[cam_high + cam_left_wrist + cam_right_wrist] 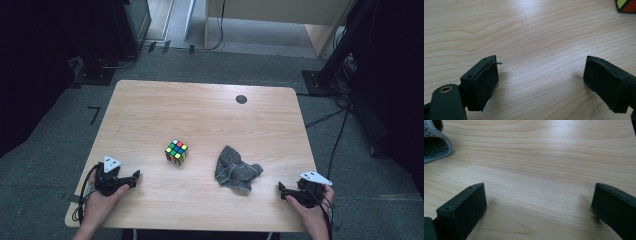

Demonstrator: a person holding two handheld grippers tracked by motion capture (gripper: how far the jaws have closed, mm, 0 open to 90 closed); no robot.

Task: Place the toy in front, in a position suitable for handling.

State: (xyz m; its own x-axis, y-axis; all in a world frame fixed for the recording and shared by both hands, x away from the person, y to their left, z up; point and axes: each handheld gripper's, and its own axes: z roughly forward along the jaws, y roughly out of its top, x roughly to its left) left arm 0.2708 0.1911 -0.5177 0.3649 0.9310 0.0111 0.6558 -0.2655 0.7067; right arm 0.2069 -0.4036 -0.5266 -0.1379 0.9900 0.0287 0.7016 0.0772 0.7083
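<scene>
While both grippers rest apart on table point(200, 105) | left gripper point(136, 176) jaws wide, empty | right gripper point(281, 190) jaws wide, empty | cube point(176, 151), cloth point(235, 167) between them

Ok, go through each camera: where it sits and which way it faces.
High view: above the person's table edge, looking forward and down at the table, cube and cloth; both hands, left gripper, right gripper.
Left gripper view: on the left gripper, along its open jaws; cube corner.
Right gripper view: on the right gripper, jaws open; cloth edge.
High shares the cube with left, the cloth with right.
</scene>
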